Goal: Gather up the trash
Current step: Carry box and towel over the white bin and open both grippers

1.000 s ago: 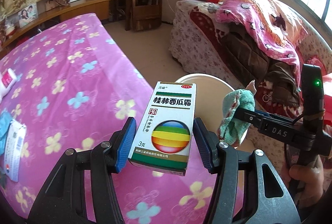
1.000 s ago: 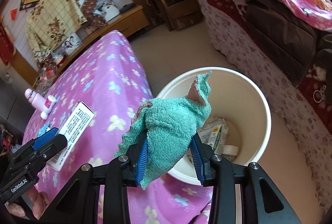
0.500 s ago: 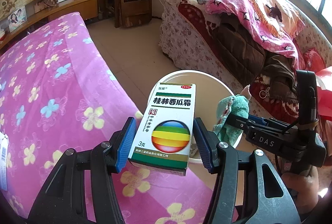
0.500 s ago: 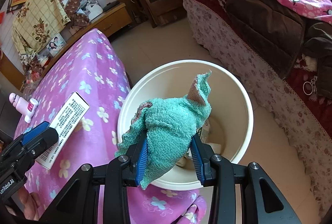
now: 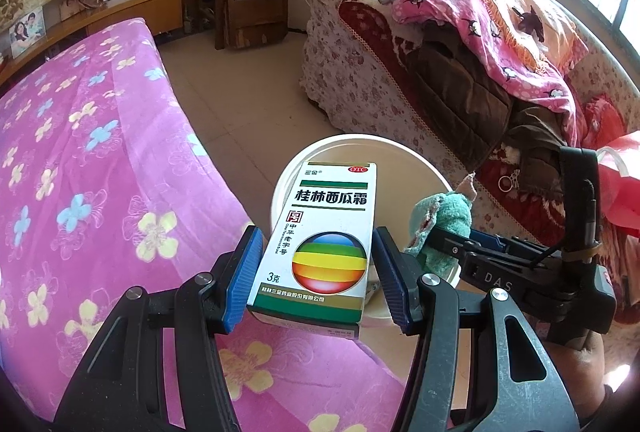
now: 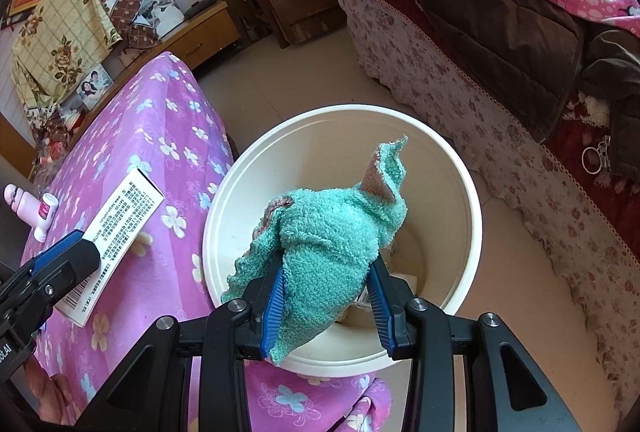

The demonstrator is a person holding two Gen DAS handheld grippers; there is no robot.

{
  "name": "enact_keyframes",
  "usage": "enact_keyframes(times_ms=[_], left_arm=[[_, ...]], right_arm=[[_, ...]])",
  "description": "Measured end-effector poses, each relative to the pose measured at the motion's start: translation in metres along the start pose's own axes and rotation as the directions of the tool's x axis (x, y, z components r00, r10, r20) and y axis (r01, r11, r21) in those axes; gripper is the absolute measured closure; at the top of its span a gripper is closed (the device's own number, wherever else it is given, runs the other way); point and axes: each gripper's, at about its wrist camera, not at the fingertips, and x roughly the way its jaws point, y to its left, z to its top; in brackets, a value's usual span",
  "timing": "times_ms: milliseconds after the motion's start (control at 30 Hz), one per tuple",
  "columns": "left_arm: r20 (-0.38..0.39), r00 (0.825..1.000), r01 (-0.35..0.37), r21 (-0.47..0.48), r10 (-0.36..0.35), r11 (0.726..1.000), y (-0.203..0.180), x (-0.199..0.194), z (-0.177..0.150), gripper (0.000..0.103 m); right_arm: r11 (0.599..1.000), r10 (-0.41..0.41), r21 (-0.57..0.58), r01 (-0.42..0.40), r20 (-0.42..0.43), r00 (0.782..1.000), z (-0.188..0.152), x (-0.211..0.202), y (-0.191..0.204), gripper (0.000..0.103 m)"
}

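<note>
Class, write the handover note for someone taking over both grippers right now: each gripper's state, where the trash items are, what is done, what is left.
Left gripper: shut on the medicine box, held near the bin's rim.
Right gripper: shut on the green cloth, held over the white bin.
Done: some packets already lie in the bin.
Left: release the cloth, then the box, into the bin. A pink bottle lies on the purple bedspread.
</note>
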Motion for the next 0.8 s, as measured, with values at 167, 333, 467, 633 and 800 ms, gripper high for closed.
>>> enact_keyframes(times_ms=[167, 333, 467, 633, 800], left_arm=[[-0.001, 1.0, 0.013, 0.01, -0.013, 1.0, -0.0027, 0.0032, 0.0, 0.048], [-0.013, 1.0, 0.029, 0.003, -0.028, 1.0, -0.0011, 0.0072, -0.0014, 0.047], [-0.036, 0.998, 0.043, -0.014, -0.043, 0.999, 0.0012, 0.0104, -0.0033, 0.047], [-0.033, 0.999, 0.03, -0.007, -0.031, 1.0, 0.0016, 0.0077, -0.0064, 0.047], [-0.032, 0.998, 0.049, -0.019, -0.05, 0.999, 0.0041, 0.0057, -0.007, 0.047]], right_arm=[[1.0, -0.011, 0.008, 0.011, -0.004, 1.0, 0.0022, 0.0038, -0.0022, 0.065], [0.999, -0.019, 0.039, 0.018, 0.008, 1.0, 0.0029, 0.0037, -0.0076, 0.052], [0.999, -0.021, 0.029, 0.021, -0.001, 1.0, 0.0016, 0.0036, -0.0059, 0.052], [1.0, -0.015, 0.023, 0.016, -0.018, 1.0, -0.0026, 0.0058, -0.0039, 0.052], [1.0, -0.011, 0.027, 0.012, -0.026, 1.0, -0.0049, 0.0049, -0.0026, 0.052]])
